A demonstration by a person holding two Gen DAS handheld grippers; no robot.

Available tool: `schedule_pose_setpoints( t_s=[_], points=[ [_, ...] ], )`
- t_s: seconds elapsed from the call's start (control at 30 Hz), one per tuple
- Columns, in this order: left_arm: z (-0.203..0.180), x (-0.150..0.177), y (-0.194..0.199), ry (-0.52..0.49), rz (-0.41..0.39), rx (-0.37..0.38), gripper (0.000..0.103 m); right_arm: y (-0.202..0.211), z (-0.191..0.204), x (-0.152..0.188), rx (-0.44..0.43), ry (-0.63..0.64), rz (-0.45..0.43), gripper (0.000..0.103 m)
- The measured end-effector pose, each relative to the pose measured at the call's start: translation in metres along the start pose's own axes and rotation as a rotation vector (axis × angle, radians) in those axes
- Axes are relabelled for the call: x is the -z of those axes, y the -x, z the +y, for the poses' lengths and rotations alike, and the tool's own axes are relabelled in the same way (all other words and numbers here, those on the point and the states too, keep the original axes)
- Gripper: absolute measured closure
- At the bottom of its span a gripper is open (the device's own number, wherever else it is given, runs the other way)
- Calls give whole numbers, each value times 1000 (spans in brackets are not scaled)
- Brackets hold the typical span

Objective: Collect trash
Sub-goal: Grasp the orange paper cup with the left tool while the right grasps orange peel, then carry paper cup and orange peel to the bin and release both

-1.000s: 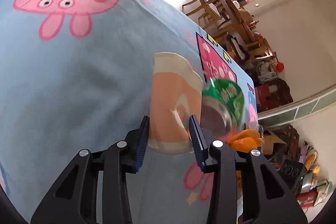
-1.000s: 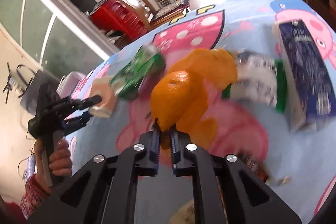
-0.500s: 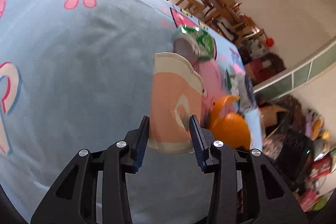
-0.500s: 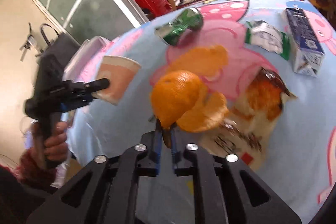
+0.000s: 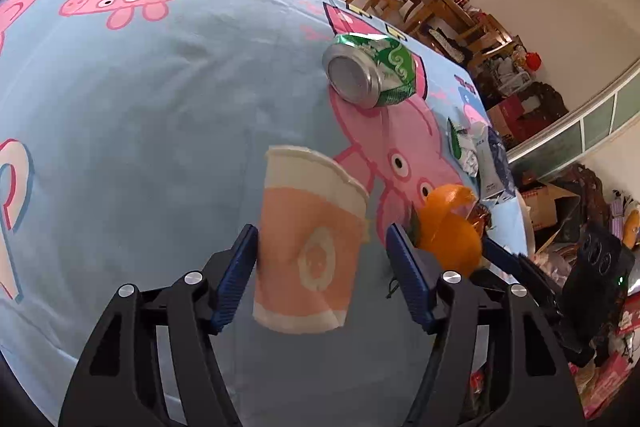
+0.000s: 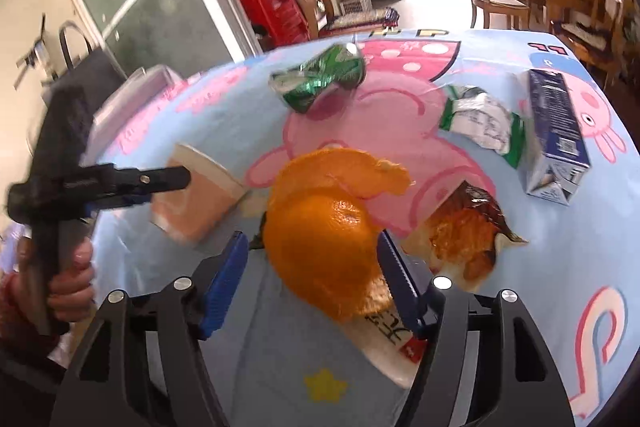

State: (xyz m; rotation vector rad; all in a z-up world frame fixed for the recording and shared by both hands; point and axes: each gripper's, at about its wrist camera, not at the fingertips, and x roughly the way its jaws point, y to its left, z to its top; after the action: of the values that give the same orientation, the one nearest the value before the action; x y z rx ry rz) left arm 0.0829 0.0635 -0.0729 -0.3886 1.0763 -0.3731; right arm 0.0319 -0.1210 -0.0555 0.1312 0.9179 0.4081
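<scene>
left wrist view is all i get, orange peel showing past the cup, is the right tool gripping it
Observer: No. The right wrist view shows the right tool open, its jaws standing wide on either side of the orange peel.
Operator: anything under the peel
Observer: Yes, an opened snack bag lies flat just right of it, and its white printed end runs beneath the peel.
Operator: whats that blue sliver at the far edge
Observer: A blue carton lying flat, with a crumpled green and white wrapper close beside it.
</scene>
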Motion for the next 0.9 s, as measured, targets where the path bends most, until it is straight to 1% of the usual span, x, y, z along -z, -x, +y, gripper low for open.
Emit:
schedule_pose_setpoints(
  t_s=[0.03,0.07,0.1,0.13,0.17,0.2,0.23,0.27,0.3,0.33,0.37,0.4,0.5,0.57,0.67,0.73,0.8,0.9],
  points=[
    [1,2,-1,-4,5,-4,42,-5,2,0,19,12,5,38],
    [1,3,-3,-6,11,-5,50,-9,4,0,31,21,12,38],
    [2,6,-4,-8,23,-5,64,-13,4,0,36,28,24,40],
    [3,7,-4,-9,25,0,65,-16,4,1,44,34,32,44],
    [5,8,-3,-8,18,4,69,-17,4,2,39,40,36,46],
    [4,9,0,-14,12,8,73,-16,5,2,34,43,33,52],
    [4,8,2,-19,9,10,73,-14,5,1,11,46,34,56],
    [3,7,4,-21,3,11,74,-14,5,0,-18,43,38,70],
    [2,6,9,-19,-6,22,74,-12,5,-1,-47,33,42,77],
    [0,5,13,-18,-13,36,74,-9,6,-2,-32,37,31,78],
    [-2,3,17,-20,-23,49,74,-7,9,-2,-29,46,27,81],
    [-6,1,21,-24,-33,56,74,-4,9,-3,-40,43,21,83],
    [-15,-5,34,-36,-60,84,74,8,8,-7,-58,29,-14,88],
    [-23,-10,44,-46,-76,119,74,24,6,-11,-56,22,-64,89],
    [-42,-14,48,-81,-84,136,74,38,-4,-13,-46,-5,-106,89],
    [-60,-16,44,-109,-64,164,74,50,-18,-10,-49,-44,-144,89],
    [-81,-19,36,-151,-45,174,73,61,-33,-4,-35,-79,-175,89],
    [-129,-24,12,-248,15,195,73,77,-68,10,0,-159,-215,89]
  ],
)
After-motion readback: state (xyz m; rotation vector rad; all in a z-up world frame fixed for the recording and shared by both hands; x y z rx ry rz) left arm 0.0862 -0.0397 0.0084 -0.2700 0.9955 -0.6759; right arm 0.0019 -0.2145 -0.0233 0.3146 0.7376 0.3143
